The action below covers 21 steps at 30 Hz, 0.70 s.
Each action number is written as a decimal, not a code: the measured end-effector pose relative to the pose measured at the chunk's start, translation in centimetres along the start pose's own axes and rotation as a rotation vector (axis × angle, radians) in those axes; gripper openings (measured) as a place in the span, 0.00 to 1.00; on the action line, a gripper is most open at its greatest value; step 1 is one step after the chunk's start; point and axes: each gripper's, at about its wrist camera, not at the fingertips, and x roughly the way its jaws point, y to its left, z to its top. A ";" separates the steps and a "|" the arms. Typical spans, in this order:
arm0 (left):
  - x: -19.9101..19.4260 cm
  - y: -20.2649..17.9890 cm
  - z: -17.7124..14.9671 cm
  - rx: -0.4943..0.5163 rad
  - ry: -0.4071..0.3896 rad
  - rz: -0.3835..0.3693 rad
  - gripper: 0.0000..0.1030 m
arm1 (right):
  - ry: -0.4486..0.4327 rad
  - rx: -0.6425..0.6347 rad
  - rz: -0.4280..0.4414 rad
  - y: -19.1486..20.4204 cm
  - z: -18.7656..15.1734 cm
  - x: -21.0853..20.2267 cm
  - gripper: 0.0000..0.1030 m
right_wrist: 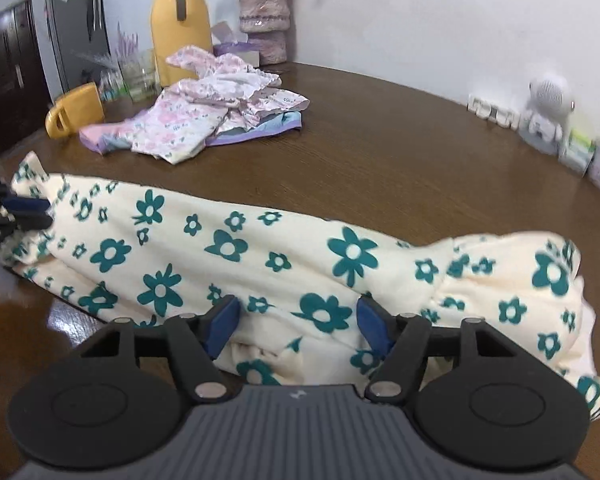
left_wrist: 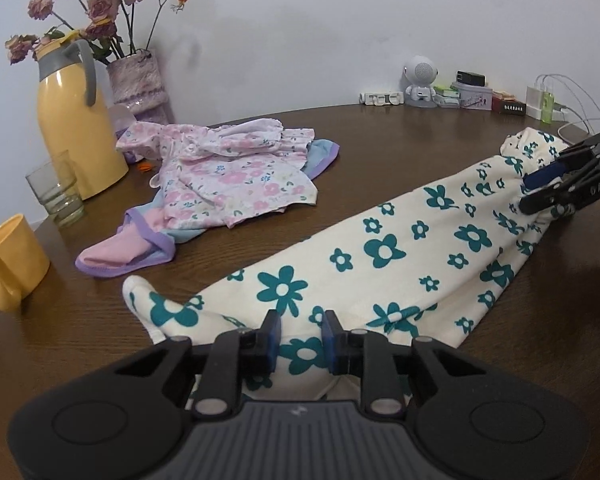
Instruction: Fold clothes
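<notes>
A cream cloth with teal flowers (left_wrist: 400, 248) lies stretched in a long band across the brown table (left_wrist: 380, 140). My left gripper (left_wrist: 303, 338) stands at its near end, blue pads close together with bunched fabric pinched between them. In the right wrist view this gripper (right_wrist: 40, 212) shows at the left edge, on the cloth's gathered end. My right gripper (right_wrist: 299, 320) has its pads set wide around a thick bundle of the cloth (right_wrist: 260, 248), which fills the gap. In the left wrist view it (left_wrist: 538, 190) sits on the far gathered end.
A heap of pink floral and pastel clothes (left_wrist: 228, 176) lies behind the cloth. A yellow thermos (left_wrist: 72, 128), a glass (left_wrist: 56, 192), a yellow mug (left_wrist: 12, 256) and a vase of dried roses (left_wrist: 140, 84) stand at left. A small white robot figure (left_wrist: 420, 80), boxes and a charger with cables (left_wrist: 544, 100) line the wall.
</notes>
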 end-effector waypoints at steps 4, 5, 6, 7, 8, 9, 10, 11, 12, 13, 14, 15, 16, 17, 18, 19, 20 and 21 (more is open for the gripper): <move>-0.6 0.0 0.4 -0.003 0.007 -0.001 0.23 | -0.040 0.063 0.018 -1.7 0.2 -2.0 0.65; -0.9 0.0 0.5 -0.006 0.002 0.002 0.24 | -0.064 0.079 -0.021 -2.5 0.4 -2.7 0.66; -1.2 0.0 0.7 -0.008 -0.010 0.008 0.24 | -0.089 0.095 -0.060 -3.3 0.6 -3.5 0.66; -1.3 0.0 0.9 -0.009 -0.020 0.017 0.27 | -0.113 0.111 -0.099 -4.1 0.8 -4.2 0.66; -1.4 0.0 1.1 -0.008 -0.030 0.032 0.29 | -0.128 0.124 -0.142 -4.8 1.0 -4.7 0.66; -1.3 0.0 1.2 -0.007 -0.029 0.045 0.29 | -0.126 0.132 -0.176 -5.6 1.0 -4.6 0.66; -1.1 0.0 1.3 -0.004 -0.015 0.055 0.29 | -0.115 0.140 -0.190 -6.2 1.0 -4.3 0.65; -0.8 0.0 1.2 -0.002 0.002 0.064 0.28 | -0.101 0.147 -0.198 -6.8 0.8 -4.0 0.63; -0.5 0.0 1.0 -0.003 0.021 0.066 0.28 | -0.073 0.150 -0.203 -7.1 0.5 -3.4 0.58; -0.2 0.1 0.8 -0.008 0.035 0.063 0.28 | -0.038 0.146 -0.216 -7.3 0.0 -2.7 0.49; -0.1 0.2 0.6 -0.015 0.041 0.060 0.28 | -0.010 0.142 -0.232 -7.5 -0.5 -2.1 0.47; -0.1 0.3 0.5 -0.025 0.038 0.057 0.28 | -0.009 0.148 -0.235 -7.7 -1.1 -1.8 0.47; -0.1 0.5 0.4 -0.034 0.036 0.054 0.28 | -0.029 0.165 -0.223 -8.0 -1.6 -1.8 0.47; -0.1 0.5 0.3 -0.043 0.037 0.053 0.28 | -0.042 0.182 -0.213 -8.2 -1.9 -1.8 0.47; -0.1 0.6 0.3 -0.047 0.038 0.054 0.28 | -0.049 0.202 -0.205 -8.3 -1.9 -2.0 0.47; -0.1 0.5 0.3 -0.041 0.039 0.056 0.28 | -0.061 0.211 -0.192 -8.3 -1.8 -2.5 0.49; -0.1 0.4 0.3 -0.035 0.039 0.058 0.28 | -0.080 0.204 -0.171 -8.1 -1.7 -3.4 0.51; -0.1 0.3 0.3 -0.033 0.040 0.058 0.28 | -0.099 0.196 -0.150 -8.0 -1.6 -4.3 0.54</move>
